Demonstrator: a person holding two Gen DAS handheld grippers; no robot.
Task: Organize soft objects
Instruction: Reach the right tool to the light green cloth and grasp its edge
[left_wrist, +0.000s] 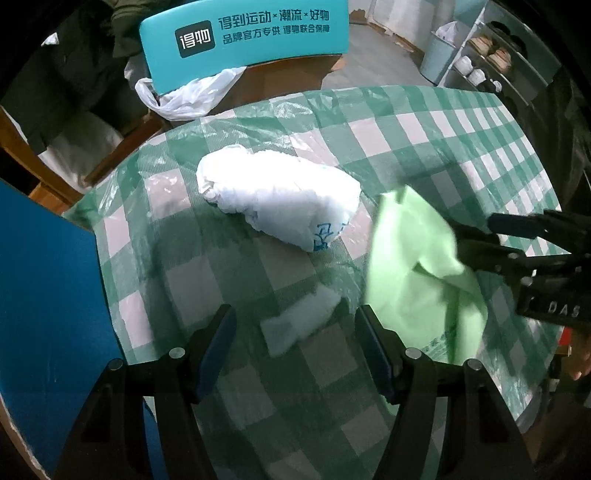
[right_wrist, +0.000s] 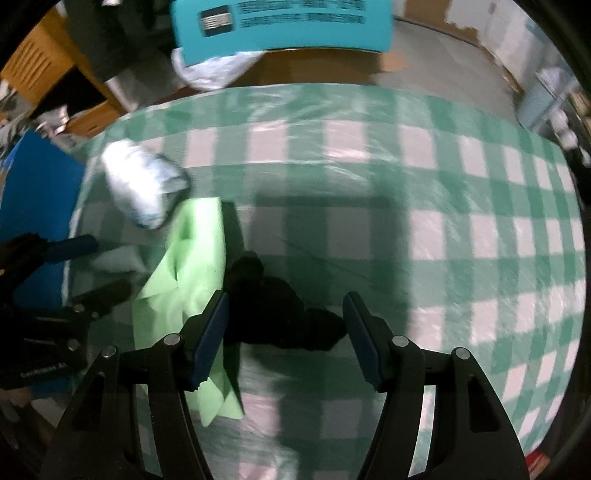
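Your left gripper (left_wrist: 295, 339) hangs over the green-and-white checked tablecloth (left_wrist: 424, 125) with its jaws apart and nothing between them, a small white scrap (left_wrist: 303, 317) lying on the cloth just below. Ahead of it sits the white bundled bag (left_wrist: 280, 199), lying on its side, blue print showing at its near end. Right beside that, the light green cloth (left_wrist: 417, 273) lies rumpled on the table. Your right gripper (right_wrist: 284, 332) is spread open too, clamping nothing; a black soft item (right_wrist: 280, 314) lies on the cloth between its fingers, untouched. The teal chair back (left_wrist: 243, 33) stands at the far table edge with a clear plastic bag (left_wrist: 188, 96) beneath it.
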